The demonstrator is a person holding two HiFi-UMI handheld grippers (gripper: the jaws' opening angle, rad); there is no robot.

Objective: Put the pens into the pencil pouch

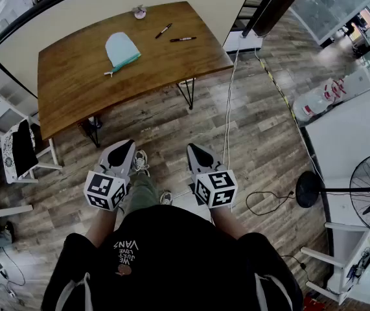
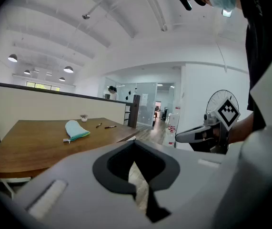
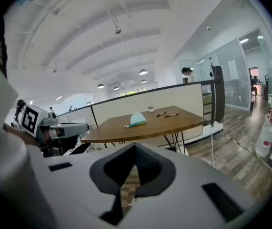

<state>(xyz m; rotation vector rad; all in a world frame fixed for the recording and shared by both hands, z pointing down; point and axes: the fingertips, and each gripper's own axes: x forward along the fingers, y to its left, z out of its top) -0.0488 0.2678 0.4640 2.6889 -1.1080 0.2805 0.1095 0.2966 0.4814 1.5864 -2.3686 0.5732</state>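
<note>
Before grabbing anything, walk up to table (image 1: 74, 89), well apart for now, and unclench left gripper (image 1: 123, 148) and right gripper (image 1: 197, 151), both clenched on nothing, low by the legs. Go for two slim dark pens (image 1: 183, 39) lying loose, near each other at far right of tabletop. Plan to hold open pale teal pencil pouch (image 1: 121, 50), flat mid-table, left of them.

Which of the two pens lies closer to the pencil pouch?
The slanted pen, the one farther back. The other pen lies almost crosswise to its right, farther from the teal pencil pouch.
</note>
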